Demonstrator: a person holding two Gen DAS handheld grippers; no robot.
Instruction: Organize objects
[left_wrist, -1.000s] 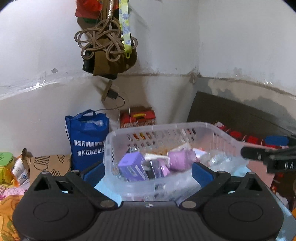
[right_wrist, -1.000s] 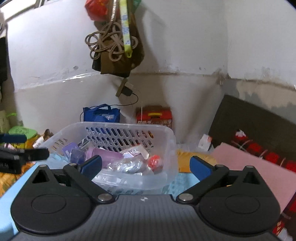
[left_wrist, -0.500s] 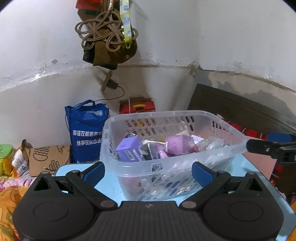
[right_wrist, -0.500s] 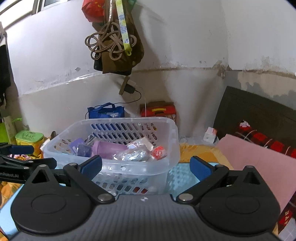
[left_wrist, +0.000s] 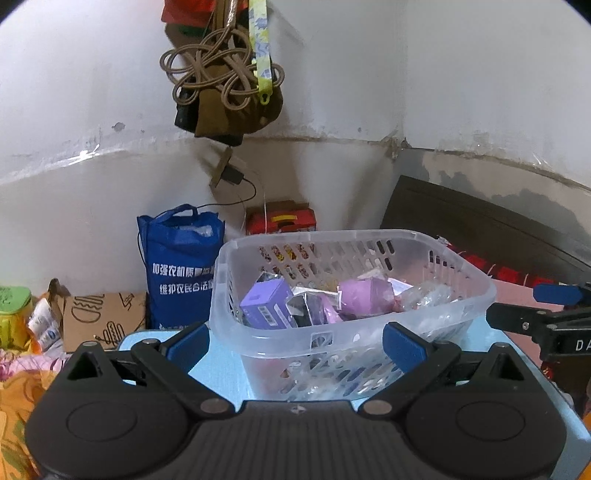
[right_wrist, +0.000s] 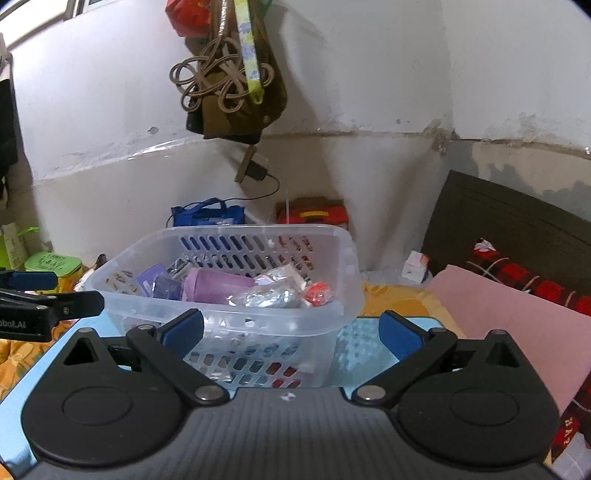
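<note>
Clear plastic basket (left_wrist: 354, 291) standing on a light blue bench (left_wrist: 225, 373), seen from two sides. Filled with small goods: a purple box (left_wrist: 267, 304) at its left, a lilac wrapped roll (left_wrist: 365, 295) in the middle, a crinkled clear packet (right_wrist: 269, 297) and a small red item (right_wrist: 317, 291) toward its right end.

Left gripper (left_wrist: 295, 341) spread wide, empty, hovering just in front of the basket's near wall, blue fingertips (left_wrist: 188, 341) either side of that wall without clearly touching it. Right gripper (right_wrist: 290, 332) likewise wide apart and empty, low before the basket's other long side, one blue pad before the wall, the other over bare bench.

Behind, against a white wall: blue tote bag (left_wrist: 181, 266) with white lettering, red carton (left_wrist: 280, 221), brown paper bag (left_wrist: 99, 317). Coiled tan rope (left_wrist: 218, 79) hanging above. Pink mat (right_wrist: 517, 317) lying at the right.
</note>
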